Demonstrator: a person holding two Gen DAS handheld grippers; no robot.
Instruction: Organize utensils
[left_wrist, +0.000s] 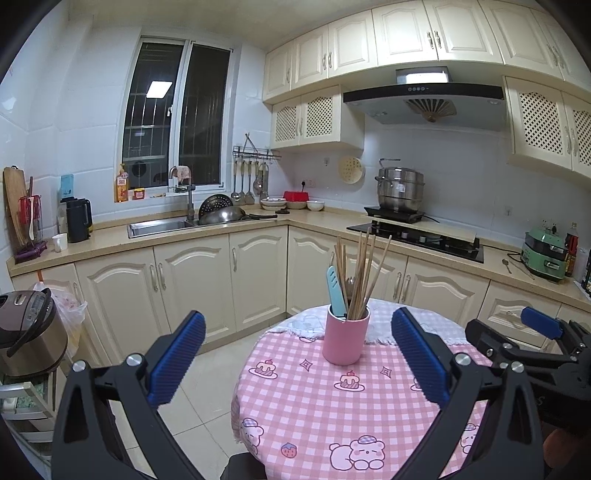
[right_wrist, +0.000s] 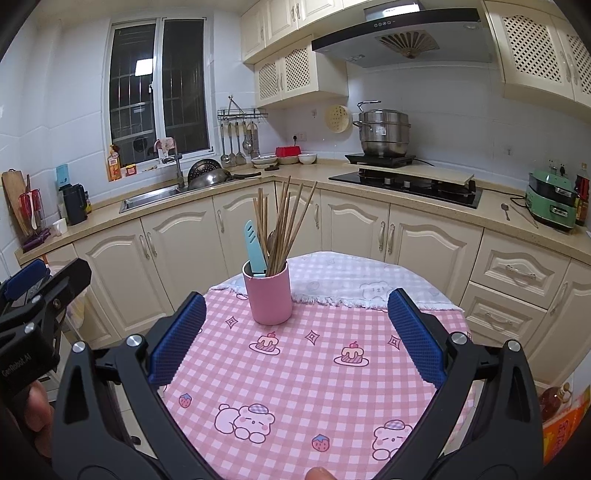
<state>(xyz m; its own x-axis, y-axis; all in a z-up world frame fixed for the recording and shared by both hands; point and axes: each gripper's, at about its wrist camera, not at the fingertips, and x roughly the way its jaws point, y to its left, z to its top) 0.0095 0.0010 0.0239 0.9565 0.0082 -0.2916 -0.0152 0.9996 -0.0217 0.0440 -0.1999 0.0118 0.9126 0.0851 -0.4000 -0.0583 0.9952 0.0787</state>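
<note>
A pink cup (left_wrist: 345, 338) stands upright at the far side of a round table with a pink checked cloth (left_wrist: 314, 410). It holds several wooden chopsticks (left_wrist: 360, 273), a light blue spatula (left_wrist: 336, 291) and a dark spoon. In the right wrist view the cup (right_wrist: 269, 295), chopsticks (right_wrist: 284, 229) and spatula (right_wrist: 255, 245) show too. My left gripper (left_wrist: 298, 326) is open and empty, short of the cup. My right gripper (right_wrist: 296, 306) is open and empty, also short of the cup. The right gripper shows at the left wrist view's right edge (left_wrist: 532, 332).
Cream kitchen cabinets (left_wrist: 192, 280) and a counter run behind the table, with a sink (left_wrist: 159, 227), a hob (left_wrist: 417, 236) and a steel pot (left_wrist: 400, 188). A rice cooker (left_wrist: 27, 332) stands on a rack at the left. A white cloth (right_wrist: 369, 284) lies under the pink one.
</note>
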